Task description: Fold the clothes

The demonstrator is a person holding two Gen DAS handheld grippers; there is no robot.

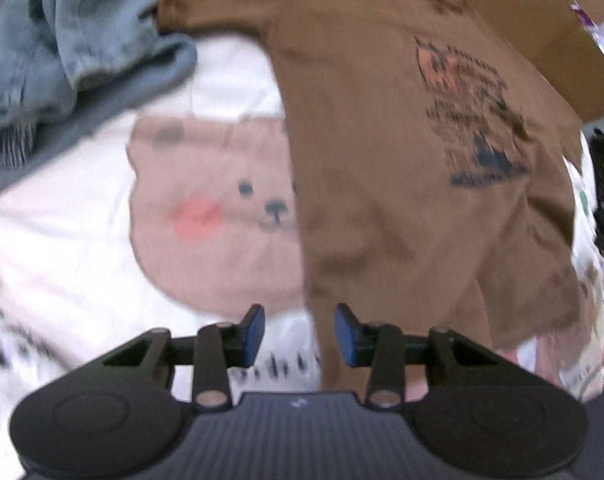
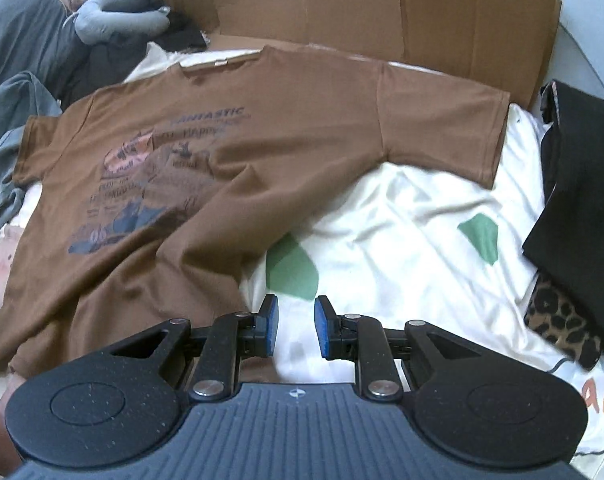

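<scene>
A white bedsheet with green patches and cartoon prints (image 2: 402,216) covers the bed and carries everything else. A flattened brown cardboard sheet (image 2: 342,4) stands along its far edge. The brown short-sleeved cotton T-shirt with a dark printed graphic on its chest (image 2: 229,152) lies face up across the far half of the sheet, collar towards the cardboard, one sleeve spread towards the right edge, the body creased and running down to the near left. In the left wrist view the same shirt (image 1: 382,160) fills the right half, its lower edge partly over a printed pink bear face (image 1: 209,208) on the sheet. A crumpled grey-blue denim garment (image 1: 61,52) lies at the far left corner, beside the shirt's sleeve. A folded black cloth (image 2: 582,184) sits at the right edge over a leopard-print piece (image 2: 562,316). The left gripper (image 1: 299,334) hangs above the shirt's near hem, its blue-padded jaws partly open with nothing pinched; the hem shows under the gap. The right gripper (image 2: 296,326) hovers over bare sheet just beside the shirt's near right edge, jaws narrowly apart and empty.
</scene>
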